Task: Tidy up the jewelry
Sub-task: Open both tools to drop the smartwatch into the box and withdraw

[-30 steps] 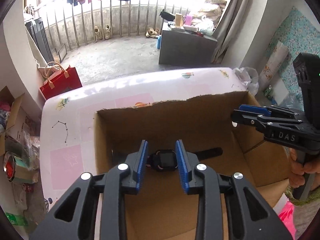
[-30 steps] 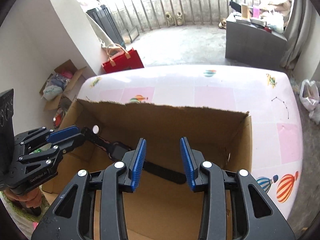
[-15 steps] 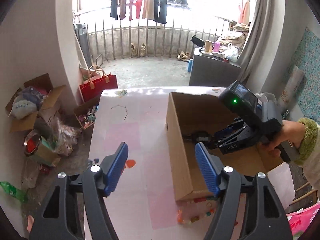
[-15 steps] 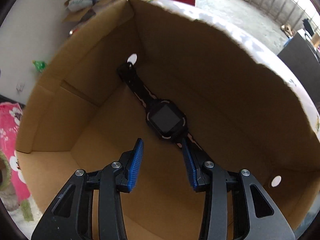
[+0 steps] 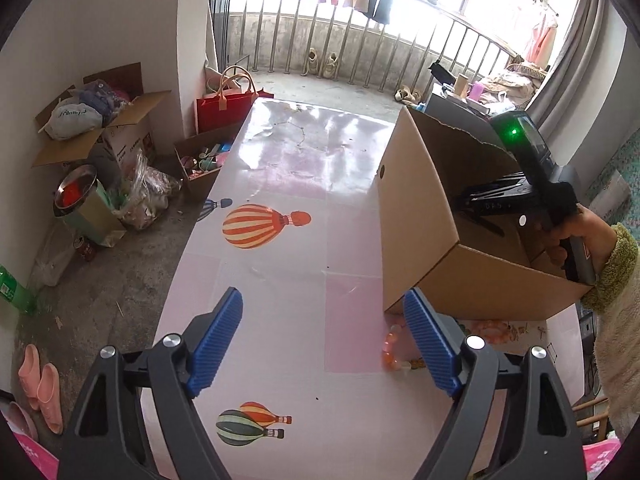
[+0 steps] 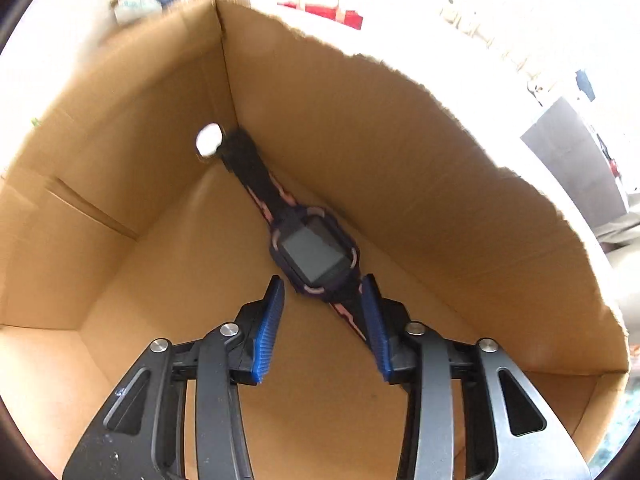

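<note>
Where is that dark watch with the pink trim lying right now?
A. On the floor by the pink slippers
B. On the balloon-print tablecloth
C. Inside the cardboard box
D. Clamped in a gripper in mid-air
C: the right wrist view shows the watch flat on the bottom of the cardboard box, along its back wall.

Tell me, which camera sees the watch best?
The right wrist camera: the watch lies in plain sight on the cardboard box floor. The left wrist camera sees only the box's outside; its wall hides the watch.

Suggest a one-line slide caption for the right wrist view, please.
Right gripper, jaws closing, poised over a dark smartwatch lying inside the cardboard box.
</note>
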`<action>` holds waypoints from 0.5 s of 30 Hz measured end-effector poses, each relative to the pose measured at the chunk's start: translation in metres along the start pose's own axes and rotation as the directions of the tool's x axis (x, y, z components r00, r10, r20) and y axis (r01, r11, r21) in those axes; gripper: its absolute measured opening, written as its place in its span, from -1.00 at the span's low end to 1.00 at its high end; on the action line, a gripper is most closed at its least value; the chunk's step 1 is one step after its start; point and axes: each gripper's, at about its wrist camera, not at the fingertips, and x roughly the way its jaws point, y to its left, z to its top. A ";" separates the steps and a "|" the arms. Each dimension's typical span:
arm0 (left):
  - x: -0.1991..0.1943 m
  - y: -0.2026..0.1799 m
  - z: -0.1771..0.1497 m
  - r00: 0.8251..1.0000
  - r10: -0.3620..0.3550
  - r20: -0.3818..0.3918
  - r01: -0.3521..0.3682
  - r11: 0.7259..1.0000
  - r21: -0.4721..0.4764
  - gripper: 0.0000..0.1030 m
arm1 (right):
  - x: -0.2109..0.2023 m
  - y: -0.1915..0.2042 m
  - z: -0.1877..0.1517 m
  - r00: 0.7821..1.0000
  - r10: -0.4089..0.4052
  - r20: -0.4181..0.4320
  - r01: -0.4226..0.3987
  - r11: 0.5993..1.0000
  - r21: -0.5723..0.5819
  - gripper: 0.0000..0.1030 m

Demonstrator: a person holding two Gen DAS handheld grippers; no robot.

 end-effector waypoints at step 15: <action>0.000 -0.013 -0.015 0.976 -0.206 0.068 0.206 0.978 -0.006 0.89 | -0.228 -0.003 -0.109 0.825 -0.085 0.559 -0.039 0.978 0.207 0.85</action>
